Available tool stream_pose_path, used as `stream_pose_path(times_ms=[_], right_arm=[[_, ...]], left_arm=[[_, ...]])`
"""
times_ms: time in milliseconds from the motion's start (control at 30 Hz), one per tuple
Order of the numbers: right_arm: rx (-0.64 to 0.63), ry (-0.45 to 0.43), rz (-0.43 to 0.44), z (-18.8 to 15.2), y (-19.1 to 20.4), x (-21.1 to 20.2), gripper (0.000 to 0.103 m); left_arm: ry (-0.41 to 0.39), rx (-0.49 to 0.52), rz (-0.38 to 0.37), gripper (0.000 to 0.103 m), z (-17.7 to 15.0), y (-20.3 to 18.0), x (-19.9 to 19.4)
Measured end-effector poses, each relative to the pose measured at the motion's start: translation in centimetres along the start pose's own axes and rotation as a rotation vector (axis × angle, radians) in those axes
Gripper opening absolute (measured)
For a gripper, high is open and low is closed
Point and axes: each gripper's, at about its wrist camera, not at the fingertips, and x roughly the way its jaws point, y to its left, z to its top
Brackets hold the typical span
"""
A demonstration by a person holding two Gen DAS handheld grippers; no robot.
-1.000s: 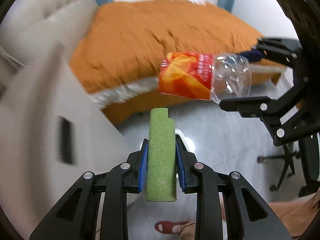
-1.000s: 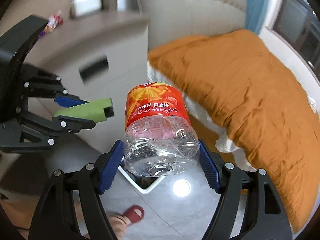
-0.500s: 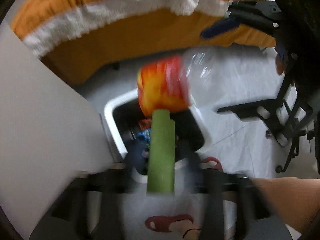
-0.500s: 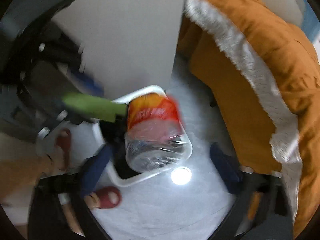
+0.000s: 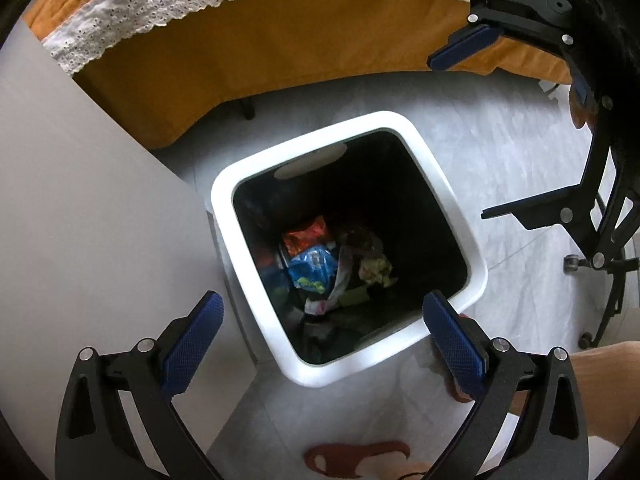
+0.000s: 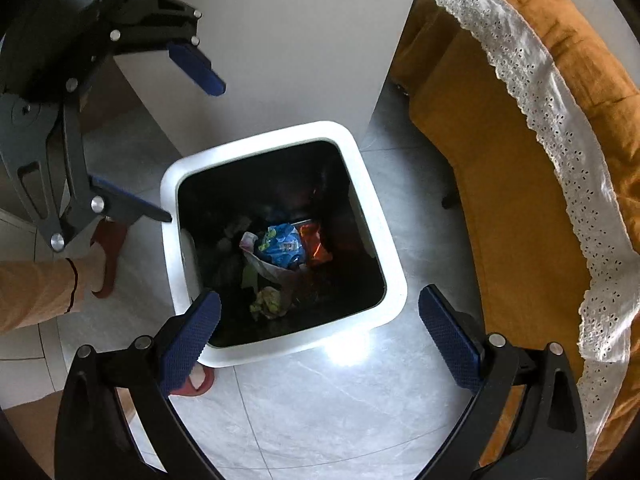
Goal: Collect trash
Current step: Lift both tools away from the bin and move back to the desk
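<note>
The left gripper (image 5: 322, 332) hangs over the white-rimmed trash bin (image 5: 452, 216) with its jaws spread wide and nothing between them; the right gripper (image 6: 320, 330) is likewise released and empty above the same bin (image 6: 384, 248). In the left view the bin's rim sits against a pale cabinet side (image 5: 80, 184) at 9 o'clock, with the orange bedspread (image 5: 280, 52) and its lace trim close at 12 o'clock; bare grey floor (image 5: 500, 152) opens toward 2 and 3 o'clock, where a chair base (image 5: 600, 280) stands. Wrappers and crumpled trash (image 5: 320, 260) lie at the bottom of the dark liner. A second ago the left jaws clamped a green block and the right held a clear bottle with an orange label; both are now gone from the grippers, and I cannot pick them out for certain in the bin.
</note>
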Motion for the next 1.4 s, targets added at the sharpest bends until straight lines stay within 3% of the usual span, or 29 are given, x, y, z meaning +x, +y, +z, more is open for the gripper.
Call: stream_pose_path(times_ms=[200,400,600,900,1133,1400], right_arm=[[0.04,-0.01,-0.007,1.2,-0.4,-2.8,0.099],[0.076,-0.035,-0.049,2.3,-0.8,-8.5,0.099],[0.118,-0.059,-0.095,3.0,-0.6,-16.2,0.099],[0.248,-0.183,-0.183,4.6,0.0,-29.3,0.099],[0.357,-0.335,-0.237,7.1,0.9,-38.8,0.099],[0.325,-0.46,-0.237,12.1,3.8,-43.9,0.099]], left_arm=[[-0.022,0.01,0.005,0.098,0.8,-0.6,-2.6],[-0.082,0.001,0.018,0.098,2.8,-1.0,-8.2],[-0.152,-0.024,0.045,0.098,4.6,-1.5,-15.7],[-0.297,-0.081,0.102,0.098,6.3,-2.8,-29.5],[-0.416,-0.116,0.147,0.098,4.9,-3.5,-39.7],[-0.501,-0.185,0.27,0.098,0.9,-0.7,-48.0]])
